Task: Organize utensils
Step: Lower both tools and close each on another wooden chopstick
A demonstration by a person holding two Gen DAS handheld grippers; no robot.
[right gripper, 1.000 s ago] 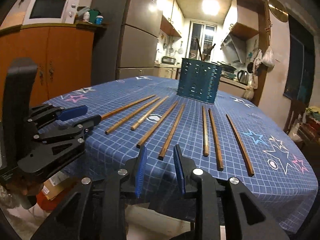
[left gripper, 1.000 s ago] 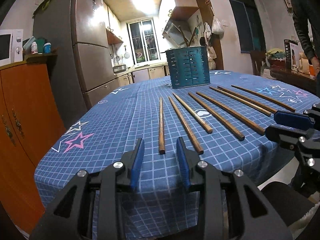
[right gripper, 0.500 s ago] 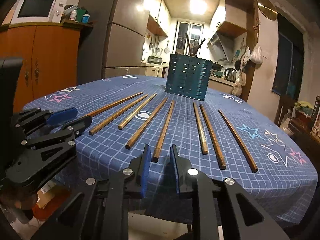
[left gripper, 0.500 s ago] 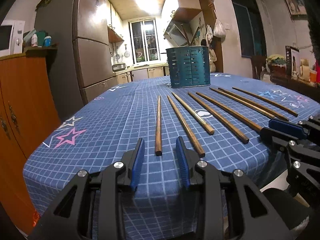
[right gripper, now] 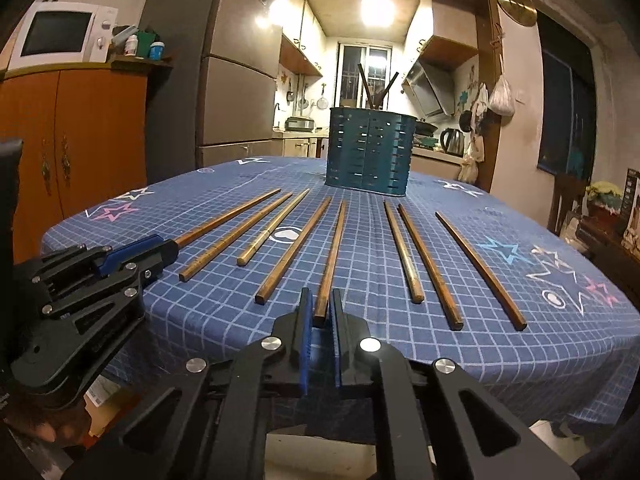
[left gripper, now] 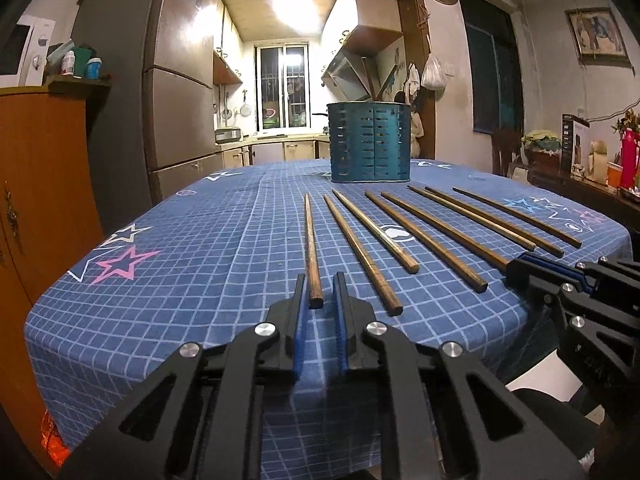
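Several wooden chopsticks lie in a row on the blue checked tablecloth (left gripper: 192,248). A teal perforated utensil holder (left gripper: 370,146) stands behind them, also in the right wrist view (right gripper: 368,152), with a few sticks in it. My left gripper (left gripper: 319,286) is open, its jaws either side of the near end of the leftmost chopstick (left gripper: 311,248), not closed on it. My right gripper (right gripper: 319,300) is narrowly open around the near end of a middle chopstick (right gripper: 332,256). Each gripper shows in the other's view: left (right gripper: 136,254), right (left gripper: 532,268).
The table's near edge drops off just under both grippers. An orange cabinet (left gripper: 36,200) with a microwave (right gripper: 60,34) on top stands left, a fridge (left gripper: 176,92) behind. A side table with boxes and a red bottle (left gripper: 628,160) is far right.
Both grippers moved forward and lower to the table edge. The jaws narrowed, and each pair now straddles a chopstick's near end.
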